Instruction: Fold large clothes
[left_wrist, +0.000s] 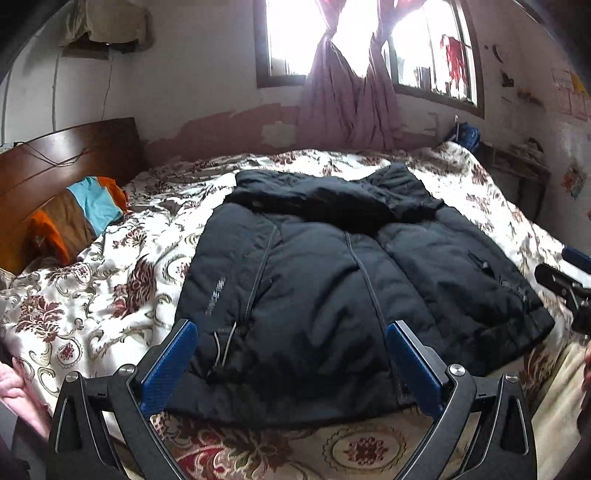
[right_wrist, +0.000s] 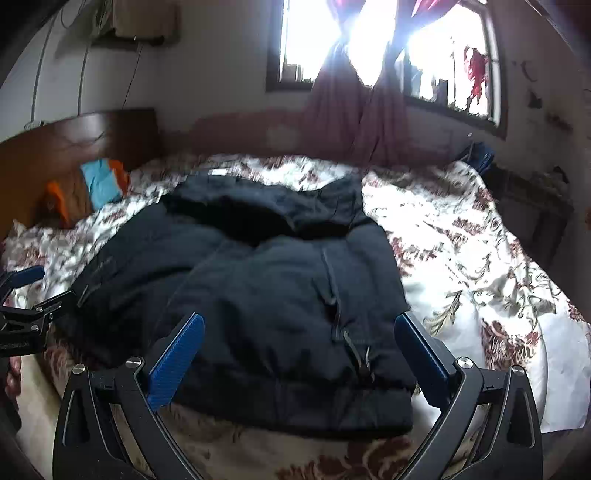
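Observation:
A black padded jacket (left_wrist: 332, 277) lies flat on the floral bed cover (left_wrist: 92, 295), hood toward the window and hem toward me. It looks narrowed, with its sides turned in over the body. My left gripper (left_wrist: 291, 365) hovers open over the hem's left part, blue pads (left_wrist: 170, 369) wide apart and holding nothing. In the right wrist view the jacket (right_wrist: 258, 295) fills the middle, and my right gripper (right_wrist: 301, 360) stands open above the hem's right part, also holding nothing. Each gripper shows at the edge of the other's view: the right gripper (left_wrist: 565, 280) and the left gripper (right_wrist: 26, 295).
A dark wooden headboard (left_wrist: 66, 155) and an orange, blue and brown pillow (left_wrist: 81, 214) sit at the bed's left end. A window with pink curtains (left_wrist: 343, 103) is behind the bed. A small table (left_wrist: 517, 162) stands far right. A hand (left_wrist: 14, 387) shows at the left edge.

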